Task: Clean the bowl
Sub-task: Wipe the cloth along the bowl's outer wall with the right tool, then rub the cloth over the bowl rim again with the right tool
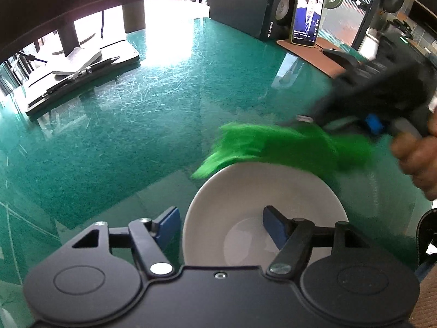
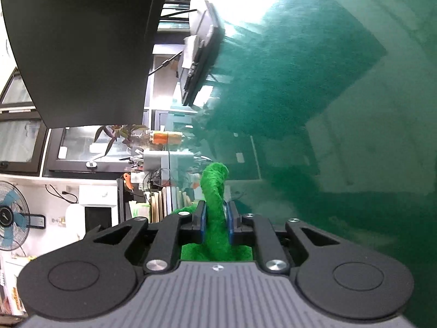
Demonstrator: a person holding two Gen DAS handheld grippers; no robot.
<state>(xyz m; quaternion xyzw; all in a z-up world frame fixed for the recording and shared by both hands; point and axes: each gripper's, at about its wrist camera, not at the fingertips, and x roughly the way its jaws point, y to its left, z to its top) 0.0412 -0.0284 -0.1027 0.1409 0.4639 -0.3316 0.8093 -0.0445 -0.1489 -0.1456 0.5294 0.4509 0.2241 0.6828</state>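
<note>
A white bowl [image 1: 259,188] stands on the green glass table [image 1: 136,125]. My left gripper [image 1: 221,227] is open astride the bowl's near left rim, one blue pad outside the wall and the other over the inside, neither pressing on it. My right gripper [image 2: 215,218] is shut on a green cloth [image 2: 215,191], which sticks out between its blue pads. In the left wrist view the cloth [image 1: 273,145] is blurred and hangs over the bowl's far rim, with a hand [image 1: 418,161] holding the right gripper at the right edge.
A phone [image 1: 307,16] leans against a black speaker [image 1: 245,2] at the back, on a brown mat [image 1: 314,54] with a dark mouse [image 1: 338,54]. A dark folded device [image 1: 82,73] lies at the back left. A monitor's underside [image 2: 82,41] hangs overhead.
</note>
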